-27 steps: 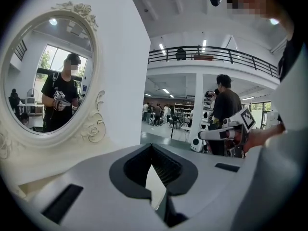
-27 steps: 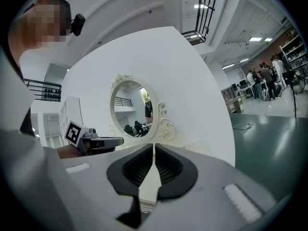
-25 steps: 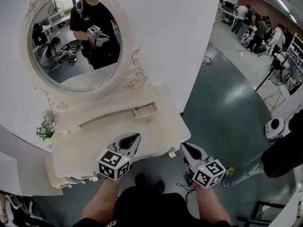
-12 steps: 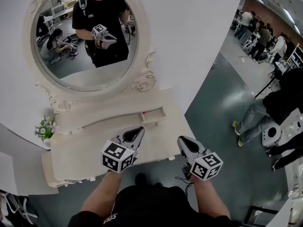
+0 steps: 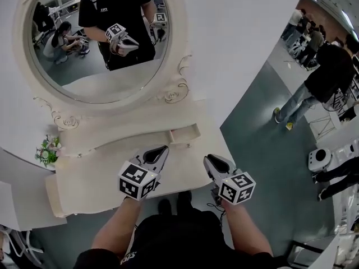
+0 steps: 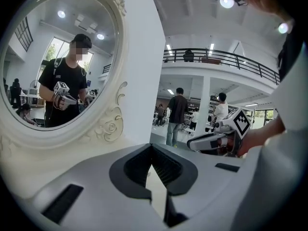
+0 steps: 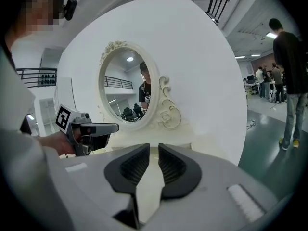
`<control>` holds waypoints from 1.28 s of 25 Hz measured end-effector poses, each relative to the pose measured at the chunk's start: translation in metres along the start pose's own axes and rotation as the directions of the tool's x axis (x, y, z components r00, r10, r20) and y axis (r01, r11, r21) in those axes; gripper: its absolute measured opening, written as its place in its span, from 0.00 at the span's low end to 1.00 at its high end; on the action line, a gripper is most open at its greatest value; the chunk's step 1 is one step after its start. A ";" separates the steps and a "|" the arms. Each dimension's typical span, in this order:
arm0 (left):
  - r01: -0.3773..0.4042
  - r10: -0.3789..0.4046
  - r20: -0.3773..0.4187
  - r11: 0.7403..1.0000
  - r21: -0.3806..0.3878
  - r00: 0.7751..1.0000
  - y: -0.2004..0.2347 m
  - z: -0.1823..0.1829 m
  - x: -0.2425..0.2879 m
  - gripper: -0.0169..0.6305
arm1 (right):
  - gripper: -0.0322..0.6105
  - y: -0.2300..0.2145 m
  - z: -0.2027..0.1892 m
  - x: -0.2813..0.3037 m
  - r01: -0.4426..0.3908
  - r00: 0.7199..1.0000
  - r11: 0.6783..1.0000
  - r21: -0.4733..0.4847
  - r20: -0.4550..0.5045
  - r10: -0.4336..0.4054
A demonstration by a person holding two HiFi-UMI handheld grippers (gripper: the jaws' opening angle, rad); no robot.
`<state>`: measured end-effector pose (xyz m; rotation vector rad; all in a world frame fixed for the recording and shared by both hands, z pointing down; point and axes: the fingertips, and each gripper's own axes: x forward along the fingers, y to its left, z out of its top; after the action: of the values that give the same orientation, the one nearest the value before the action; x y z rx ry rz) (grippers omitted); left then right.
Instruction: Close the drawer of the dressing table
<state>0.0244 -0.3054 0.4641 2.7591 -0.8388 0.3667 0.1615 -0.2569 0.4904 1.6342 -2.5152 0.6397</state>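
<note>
Approach step; drawer (image 5: pixel 185 133) open. Left hand-held gripper (image 5: pixel 162 149) closed, empty, near drawer; right hand-held gripper (image 5: pixel 209 159) opening, empty. Next, likely: push drawer front in.

1. No words or numbers here can be read.
2. The left cube (image 5: pixel 136 180), at the back of the left gripper (image 5: pixel 162 149), has only black and white squares. These are no letters.
3. The right cube (image 5: pixel 236 188), at the back of the right gripper (image 5: pixel 208 159), has the same kind of squares.
4. In the mirror (image 5: pixel 112 83), ahead of the left gripper, a black shirt (image 5: pixel 115 4) has a tiny white mark. It is too small to read.
5. Behind the left gripper, white print (image 5: pixel 128 256) on black clothes is too blurry to read.
</note>
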 end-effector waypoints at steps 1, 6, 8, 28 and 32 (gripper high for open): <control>-0.006 0.006 -0.005 1.000 -0.005 1.000 0.004 -0.002 0.004 0.03 | 0.16 -0.005 -0.003 0.007 -0.002 1.000 1.000 0.001 -0.012 0.002; -0.031 0.030 -0.030 0.999 -0.041 0.999 0.013 -0.014 0.022 0.03 | 0.21 -0.024 -0.023 0.037 -0.026 0.995 1.000 0.005 -0.094 0.026; -0.037 0.035 -0.041 0.998 -0.049 0.999 0.016 -0.018 0.030 0.03 | 0.23 -0.030 -0.030 0.051 -0.036 0.991 0.999 0.006 -0.126 0.037; -0.114 0.099 -0.105 0.982 -0.148 0.990 0.043 -0.057 0.053 0.03 | 0.27 -0.063 -0.107 0.131 -0.028 0.932 1.000 0.006 -0.362 0.028; -0.130 0.112 -0.115 0.978 -0.162 0.987 0.047 -0.064 0.049 0.03 | 0.27 -0.076 -0.122 0.140 0.037 0.922 0.999 -0.028 -0.385 -0.045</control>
<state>0.0259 -0.3497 0.5457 2.5169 -0.9666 0.4381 0.1497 -0.3564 0.6644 1.3861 -2.1909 0.8352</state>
